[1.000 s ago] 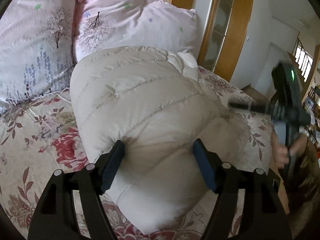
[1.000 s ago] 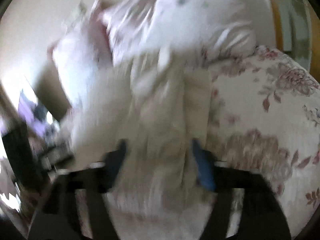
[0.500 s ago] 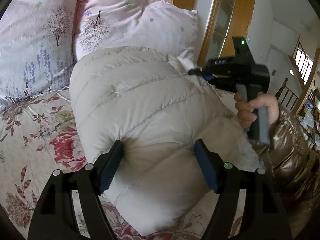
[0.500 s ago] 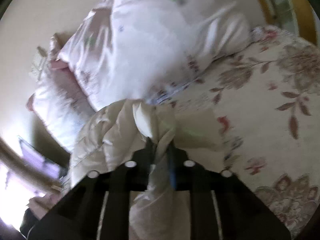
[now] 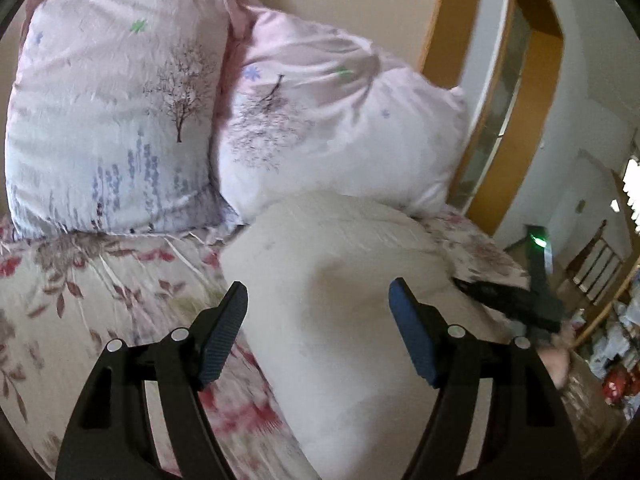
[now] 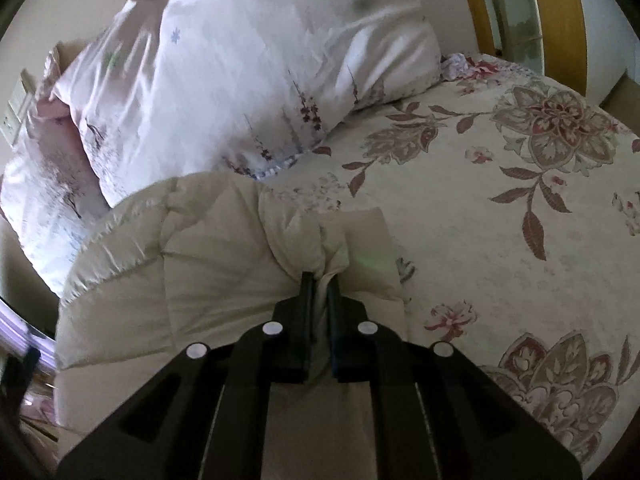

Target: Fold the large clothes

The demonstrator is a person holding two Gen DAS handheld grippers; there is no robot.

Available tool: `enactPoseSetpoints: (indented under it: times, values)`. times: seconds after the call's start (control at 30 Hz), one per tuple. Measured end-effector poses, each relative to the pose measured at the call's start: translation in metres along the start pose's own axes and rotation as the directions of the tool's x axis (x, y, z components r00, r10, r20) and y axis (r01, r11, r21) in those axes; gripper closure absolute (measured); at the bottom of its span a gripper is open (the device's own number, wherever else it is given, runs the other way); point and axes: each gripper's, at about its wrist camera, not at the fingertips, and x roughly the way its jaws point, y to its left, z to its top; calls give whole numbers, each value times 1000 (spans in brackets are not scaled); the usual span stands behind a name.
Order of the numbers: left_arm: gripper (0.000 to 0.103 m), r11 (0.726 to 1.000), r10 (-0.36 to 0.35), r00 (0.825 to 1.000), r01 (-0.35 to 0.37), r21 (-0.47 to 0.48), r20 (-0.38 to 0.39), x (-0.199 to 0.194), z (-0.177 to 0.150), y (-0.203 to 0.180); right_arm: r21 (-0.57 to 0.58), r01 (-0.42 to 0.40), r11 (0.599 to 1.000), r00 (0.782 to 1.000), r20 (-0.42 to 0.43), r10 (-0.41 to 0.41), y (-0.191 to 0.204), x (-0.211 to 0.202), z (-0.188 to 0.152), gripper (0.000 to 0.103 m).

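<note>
Cream down jacket (image 5: 352, 320): bundled on floral bedspread (image 6: 520, 208), lower centre of both frames, long axis toward pillows (image 5: 120, 120). Right gripper (image 6: 319, 280): clamped on bunched fold at bundle's near edge. Left gripper (image 5: 316, 316): jaws wide, empty, straddling bundle.

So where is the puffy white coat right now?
The puffy coat lies on the flowery bedspread just in front of the pink pillows. The right gripper pinches a bunched bit of it.
</note>
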Motion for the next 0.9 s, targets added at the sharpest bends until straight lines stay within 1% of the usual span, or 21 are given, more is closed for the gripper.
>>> enactPoseSetpoints:
  times: [0.07, 0.13, 0.2, 0.4, 0.53, 0.7, 0.9]
  values:
    - [30, 1000, 14, 999, -14, -4, -41, 21, 4, 6, -2, 6, 1000, 1000, -9, -6, 0, 3, -2, 95]
    - [32, 999, 42, 996, -43, -12, -82, 38, 1, 10, 0, 9, 1000, 1000, -18, -9, -1, 5, -2, 95]
    - [32, 999, 36, 994, -40, -34, -106, 49, -3, 16, -1, 11, 1000, 1000, -25, -12, -1, 7, -3, 95]
    - [32, 996, 22, 990, -33, -81, -138, 68, -12, 29, -6, 12, 1000, 999, -34, -12, -1, 10, -5, 95]
    - [31, 992, -18, 986, -4, -130, -165, 80, -20, 39, 7, -1, 1000, 999, -42, 2, -3, 12, -6, 94]
    - [27, 983, -61, 981, 27, -184, -183, 89, -28, 49, 34, -23, 999, 998, -56, 25, -8, 16, -5, 94]
    - [25, 982, -61, 979, 24, -187, -195, 94, -33, 50, 48, -36, 998, 997, -68, 39, -11, 17, -3, 94]
